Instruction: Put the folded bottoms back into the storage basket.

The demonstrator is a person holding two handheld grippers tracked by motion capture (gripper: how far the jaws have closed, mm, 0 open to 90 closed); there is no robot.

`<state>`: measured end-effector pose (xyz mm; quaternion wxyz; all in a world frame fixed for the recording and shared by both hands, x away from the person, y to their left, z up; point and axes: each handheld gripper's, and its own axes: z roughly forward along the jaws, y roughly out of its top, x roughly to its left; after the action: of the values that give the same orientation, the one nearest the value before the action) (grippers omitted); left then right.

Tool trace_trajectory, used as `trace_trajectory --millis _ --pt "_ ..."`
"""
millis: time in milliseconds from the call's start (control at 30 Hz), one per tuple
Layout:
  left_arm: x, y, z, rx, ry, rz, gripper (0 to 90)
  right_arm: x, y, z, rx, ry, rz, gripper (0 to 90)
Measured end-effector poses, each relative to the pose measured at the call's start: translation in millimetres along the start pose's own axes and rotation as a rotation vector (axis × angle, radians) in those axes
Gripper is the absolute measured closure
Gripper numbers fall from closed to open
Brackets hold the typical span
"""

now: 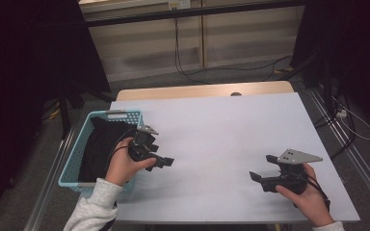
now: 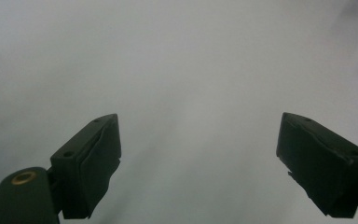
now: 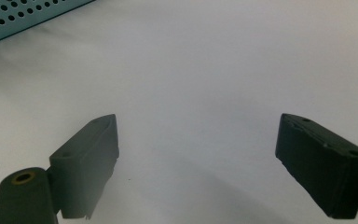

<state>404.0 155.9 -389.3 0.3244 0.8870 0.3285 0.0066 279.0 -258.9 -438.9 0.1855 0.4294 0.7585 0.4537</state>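
Observation:
A light blue perforated basket (image 1: 77, 159) stands at the table's left edge with a black cloth (image 1: 99, 147) lying inside it. My left gripper (image 1: 166, 161) is held just right of the basket, low over the white table top (image 1: 221, 134), pointing right; its jaws stand wide apart and hold nothing (image 2: 198, 154). My right gripper (image 1: 260, 168) rests near the front right of the table, pointing left, jaws wide apart with only white surface between them (image 3: 196, 158). The basket's wall (image 3: 23, 18) appears at the top left of the right gripper view.
The white sheet covers most of a wooden table (image 1: 197, 90), whose bare strip shows at the far edge. Dark stands and cables (image 1: 183, 62) sit on the floor beyond. The broad middle of the sheet lies between the two grippers.

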Motion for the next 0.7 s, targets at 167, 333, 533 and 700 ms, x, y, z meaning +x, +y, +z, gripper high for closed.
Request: trace_trajectory --millis 167,333,533,700 --pt "-0.6 -5.5 3.0 0.000 -0.011 -0.025 13.5 0.8 0.2 -0.2 0.000 0.001 -0.006 12.5" --pt "-7.1 -7.5 3.0 -0.025 -0.024 -0.010 13.1 2.4 -0.1 0.3 0.002 0.001 -0.010 12.5" --pt "-12.7 -10.2 2.0 -0.034 -0.033 0.004 12.4 4.0 0.7 0.0 -0.001 0.005 -0.017 12.4" --pt "-17.0 -13.4 3.3 -0.042 -0.042 0.011 11.7 3.0 -0.2 -0.9 0.001 0.002 -0.014 12.4"
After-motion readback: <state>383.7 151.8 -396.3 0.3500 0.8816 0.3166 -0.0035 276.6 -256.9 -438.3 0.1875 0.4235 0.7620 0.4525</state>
